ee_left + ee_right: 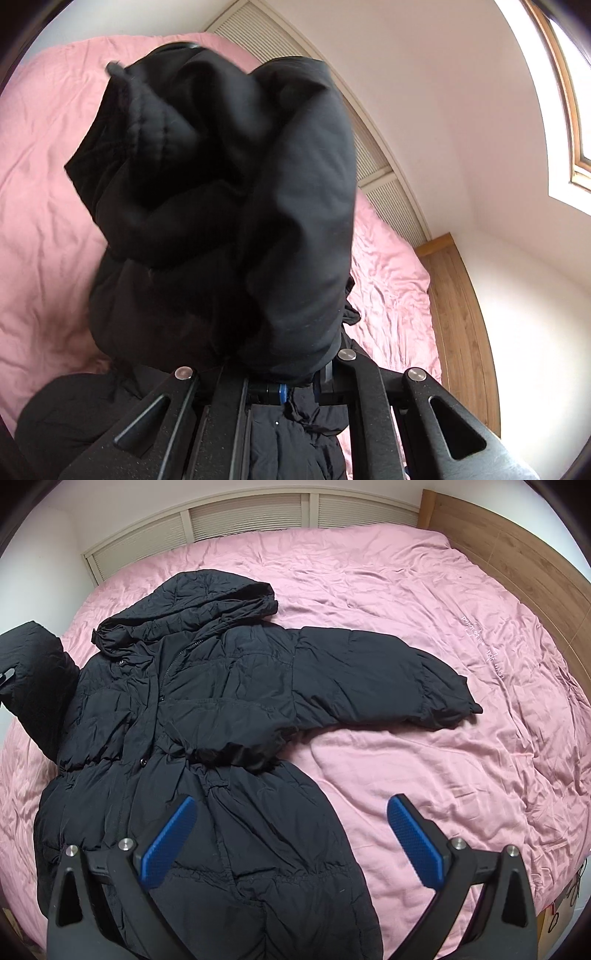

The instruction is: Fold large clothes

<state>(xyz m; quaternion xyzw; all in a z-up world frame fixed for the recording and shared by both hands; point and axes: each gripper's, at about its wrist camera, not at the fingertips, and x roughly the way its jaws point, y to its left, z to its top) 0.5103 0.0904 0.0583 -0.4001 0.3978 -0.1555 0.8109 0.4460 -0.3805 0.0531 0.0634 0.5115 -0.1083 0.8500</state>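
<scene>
A large black hooded puffer coat (192, 731) lies front-up on the pink bed cover (424, 760), hood (207, 605) toward the far side, one sleeve (388, 679) stretched out to the right. My left gripper (284, 384) is shut on the other sleeve (229, 206) and holds it lifted, so the sleeve fills the left wrist view; that raised sleeve shows at the left edge of the right wrist view (33, 679). My right gripper (291, 834) is open and empty, hovering over the coat's lower hem, its blue pads (417, 842) apart.
A wooden headboard (517, 561) runs along the bed's right side. White louvred doors (251, 517) stand behind the bed. A window (569, 103) is at the upper right of the left wrist view. Dark cables (576, 886) hang at the bed's right edge.
</scene>
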